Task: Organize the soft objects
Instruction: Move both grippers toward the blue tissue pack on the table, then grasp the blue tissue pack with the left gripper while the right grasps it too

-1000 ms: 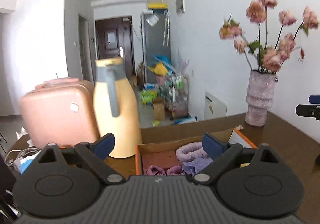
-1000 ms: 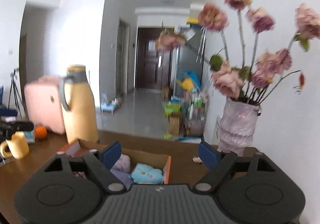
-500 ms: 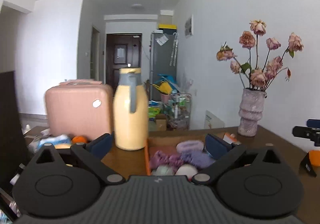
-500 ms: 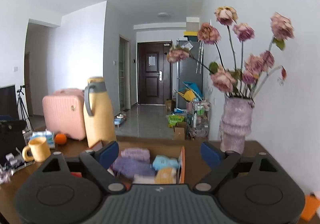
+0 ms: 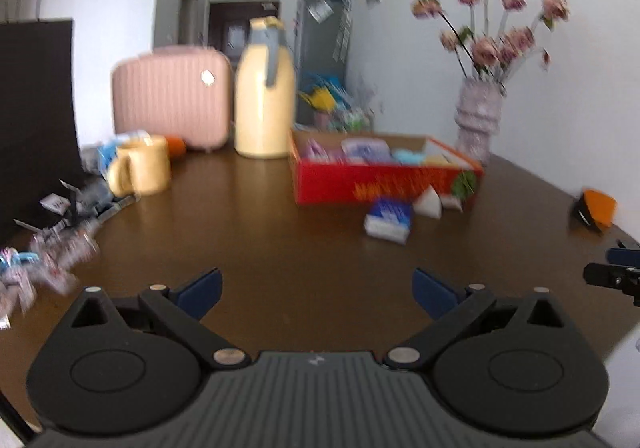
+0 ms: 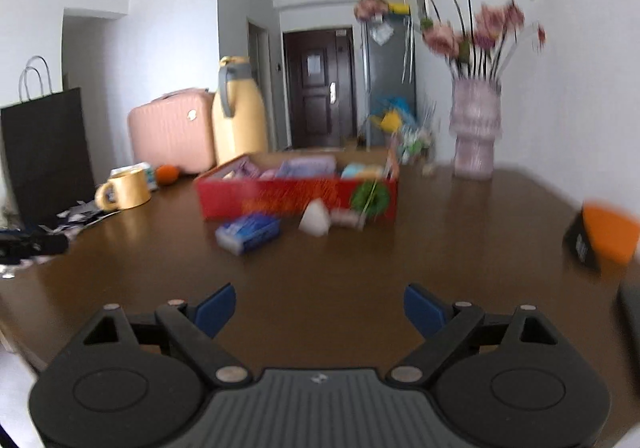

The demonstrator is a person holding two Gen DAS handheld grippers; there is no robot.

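Left gripper (image 5: 316,294): we see fingers spread wide, nothing between them, just been opening.
Right gripper (image 6: 318,308): same, wide and empty.
Red box (image 6: 296,194): on the counter (image 6: 360,268), well ahead, soft things inside.
Blue packet (image 6: 248,233): before the box; blurred, perhaps tissues.

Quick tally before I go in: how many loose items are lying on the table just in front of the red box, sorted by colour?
Blue and white: 1, the blue-and-white packet
White: 1, the white wedge-shaped piece
Pale, too blurred to name: 1, the small pale item close against the red box
Total: 3 loose on the table
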